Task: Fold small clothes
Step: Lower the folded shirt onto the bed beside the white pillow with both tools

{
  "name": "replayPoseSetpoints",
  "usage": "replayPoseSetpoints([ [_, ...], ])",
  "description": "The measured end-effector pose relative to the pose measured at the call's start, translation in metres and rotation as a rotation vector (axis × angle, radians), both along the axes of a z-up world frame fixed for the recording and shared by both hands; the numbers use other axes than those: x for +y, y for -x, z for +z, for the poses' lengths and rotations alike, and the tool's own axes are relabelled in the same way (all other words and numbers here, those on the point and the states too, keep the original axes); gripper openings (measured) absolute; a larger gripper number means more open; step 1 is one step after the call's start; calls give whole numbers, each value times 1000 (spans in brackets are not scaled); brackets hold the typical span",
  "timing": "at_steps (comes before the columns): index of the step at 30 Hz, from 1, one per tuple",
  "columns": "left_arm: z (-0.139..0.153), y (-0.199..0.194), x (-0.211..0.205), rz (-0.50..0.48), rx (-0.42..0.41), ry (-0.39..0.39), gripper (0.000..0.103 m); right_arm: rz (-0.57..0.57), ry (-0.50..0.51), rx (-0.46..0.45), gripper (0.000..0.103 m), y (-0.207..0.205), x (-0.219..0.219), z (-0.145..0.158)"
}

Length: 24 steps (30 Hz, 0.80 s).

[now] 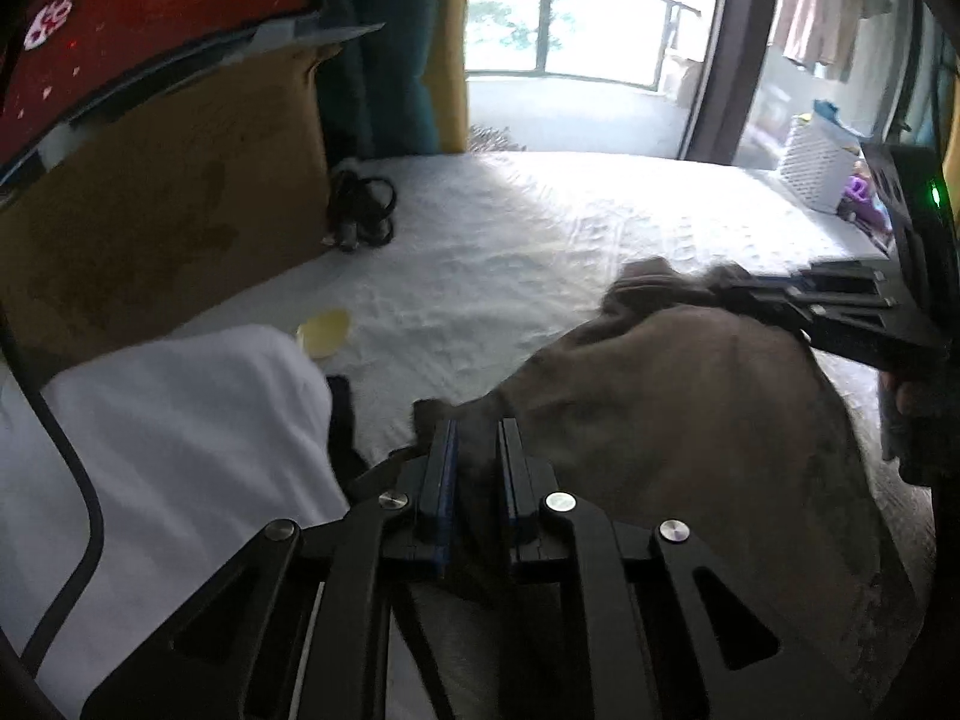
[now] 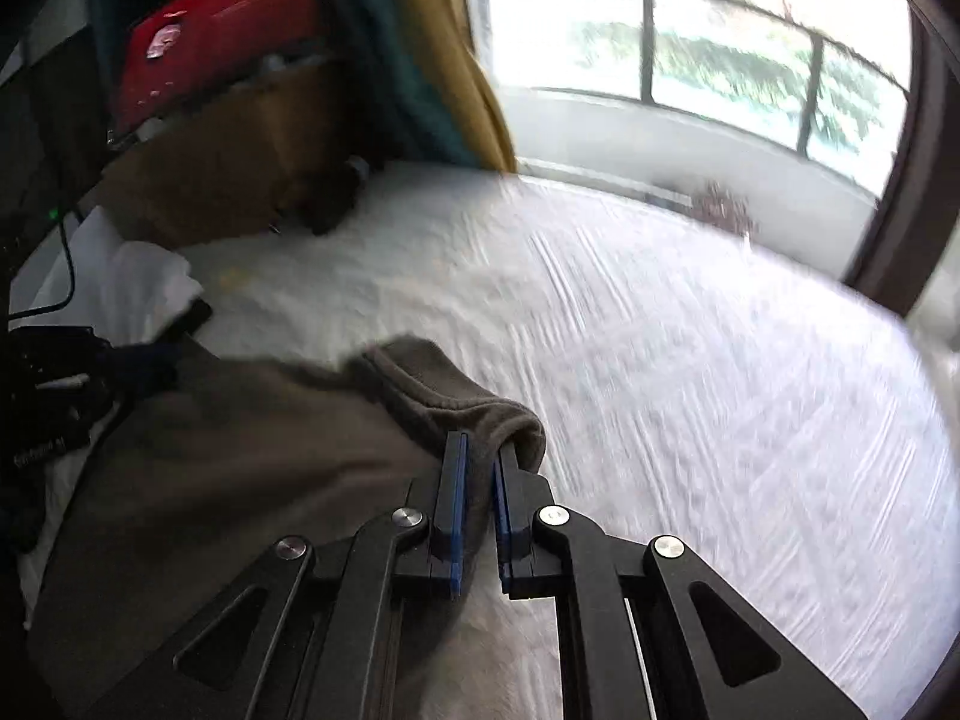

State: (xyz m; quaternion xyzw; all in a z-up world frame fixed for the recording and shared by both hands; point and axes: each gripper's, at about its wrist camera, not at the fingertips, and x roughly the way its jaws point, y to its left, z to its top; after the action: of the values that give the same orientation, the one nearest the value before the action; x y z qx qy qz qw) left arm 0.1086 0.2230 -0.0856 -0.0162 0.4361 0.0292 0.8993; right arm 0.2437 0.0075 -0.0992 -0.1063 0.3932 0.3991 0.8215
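1. White quilted bed cover (image 1: 480,240) fills the scene, bright balcony glass behind it, a brown cardboard box (image 1: 180,192) standing at the bed's left edge with a red board leaning on top.
2. Centre stage: a grey-brown garment (image 1: 690,420), soft and fleecy, with a thick rolled hem showing in the right wrist view (image 2: 432,384).
3. It's lifted off the bed at two points and sags between them, its long axis running across the bed from one gripper to the other.
4. Left gripper (image 1: 478,438): jaws narrow, pinched on the garment's near edge.
5. Right gripper (image 2: 480,462): jaws narrow too, clamped on the rolled hem corner.
6. In the left wrist view the right gripper reaches in from the right, touching the cloth's far corner.
7. A folded white cloth (image 1: 180,420) lies just beside the garment on the left, with a small yellow disc (image 1: 324,330) near it.
8. A black cable bundle (image 1: 360,210) sits by the box, well apart.
9. Open bed stretches ahead and to the right, towards the window.
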Motion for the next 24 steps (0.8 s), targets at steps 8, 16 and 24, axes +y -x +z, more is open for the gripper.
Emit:
replayPoseSetpoints([
  [8, 21, 20, 7, 31, -30, 54, 13, -52, -27, -31, 30, 16, -34, 10],
  [16, 24, 58, -24, -54, -23, 102, 38, -46, -79, -5, 82, 57, -72, 18],
  [24, 18, 92, -46, -53, -34, 112, 38, -9, -74, 21, 81, 111, -91, 5],
])
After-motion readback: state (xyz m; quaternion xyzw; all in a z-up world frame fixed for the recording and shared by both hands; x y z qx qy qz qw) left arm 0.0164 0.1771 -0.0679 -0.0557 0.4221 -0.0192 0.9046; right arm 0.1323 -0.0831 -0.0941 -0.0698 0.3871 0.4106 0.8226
